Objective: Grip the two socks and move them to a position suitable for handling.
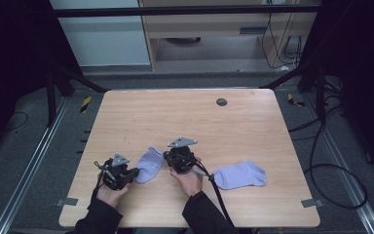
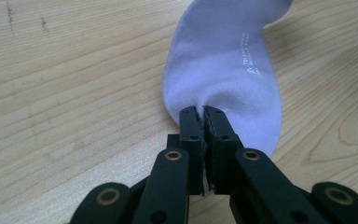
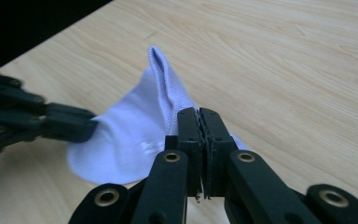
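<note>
A pale lilac sock [image 1: 149,165] lies on the wooden table [image 1: 185,122] between my two grippers. My left gripper [image 1: 132,173] is shut on one end of it; in the left gripper view the black jaws pinch the sock [image 2: 223,70] at its near edge, the gripper [image 2: 203,112] closed tight. My right gripper [image 1: 168,158] is shut on the other end; the right gripper view has the sock [image 3: 135,126] pulled up into a ridge at the gripper [image 3: 198,113]. A second lilac sock [image 1: 240,175] lies flat to the right, untouched.
A small dark round disc [image 1: 221,102] sits near the table's far edge. The left gripper's black fingers [image 3: 51,122] reach the sock from the left in the right gripper view. A black cable [image 1: 219,195] trails from the right gripper toward the near edge.
</note>
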`<state>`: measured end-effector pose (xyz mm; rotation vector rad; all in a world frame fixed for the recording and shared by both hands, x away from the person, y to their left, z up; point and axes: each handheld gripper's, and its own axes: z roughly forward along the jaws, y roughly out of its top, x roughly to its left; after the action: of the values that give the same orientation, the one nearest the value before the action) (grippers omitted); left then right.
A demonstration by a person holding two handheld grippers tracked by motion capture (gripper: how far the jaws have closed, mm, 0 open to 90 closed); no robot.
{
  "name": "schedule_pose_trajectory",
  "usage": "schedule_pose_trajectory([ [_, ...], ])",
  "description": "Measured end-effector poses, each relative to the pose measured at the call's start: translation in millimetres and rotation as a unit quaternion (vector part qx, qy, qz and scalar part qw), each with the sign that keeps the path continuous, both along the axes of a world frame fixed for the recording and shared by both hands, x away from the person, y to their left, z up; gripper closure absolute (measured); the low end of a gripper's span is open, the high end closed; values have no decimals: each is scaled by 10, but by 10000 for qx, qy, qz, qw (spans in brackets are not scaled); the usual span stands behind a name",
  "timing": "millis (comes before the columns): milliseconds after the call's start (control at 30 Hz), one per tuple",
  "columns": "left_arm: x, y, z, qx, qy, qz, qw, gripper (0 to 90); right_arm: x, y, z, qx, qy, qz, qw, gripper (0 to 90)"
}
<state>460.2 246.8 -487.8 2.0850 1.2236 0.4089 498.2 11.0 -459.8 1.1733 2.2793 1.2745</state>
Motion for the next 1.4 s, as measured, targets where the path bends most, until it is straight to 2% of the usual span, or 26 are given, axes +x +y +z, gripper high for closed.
schedule_pose_trajectory([
  [67,1,0,-1,19,10,-22,10000,863,37,7,-15,-27,-3,-31,10000,881],
  [167,4,1,1,19,9,-38,10000,862,181,59,-88,-178,-20,-175,9997,877],
  [333,13,11,-1,20,-16,-2,10000,860,295,101,-150,-293,-77,-282,9991,870],
  [433,19,23,0,20,-69,51,10000,844,332,95,-165,-402,-199,-370,9983,819],
  [500,18,36,7,12,-119,116,9999,780,330,56,-124,-435,-323,-417,9977,771],
  [733,-42,111,92,-159,-338,399,9985,669,322,-37,32,-324,-475,-306,9979,696],
  [767,-73,133,98,-173,-332,481,9981,656,342,-44,62,-308,-457,-265,9981,679],
  [900,-116,136,90,-170,-251,516,9982,625,386,-30,53,-371,-405,-216,9983,666],
  [1000,-122,108,68,-126,-213,483,9985,596,447,-14,-24,-349,-265,-179,9989,665],
  [1133,-118,54,40,49,-154,428,9990,588,496,2,-105,-395,-186,-162,9989,662],
  [1233,-111,41,25,86,-128,406,9991,596,532,15,-169,-411,-95,-152,9990,658],
  [1400,-88,26,6,108,-45,375,9992,660,577,54,-288,-610,46,-130,9980,665],
])
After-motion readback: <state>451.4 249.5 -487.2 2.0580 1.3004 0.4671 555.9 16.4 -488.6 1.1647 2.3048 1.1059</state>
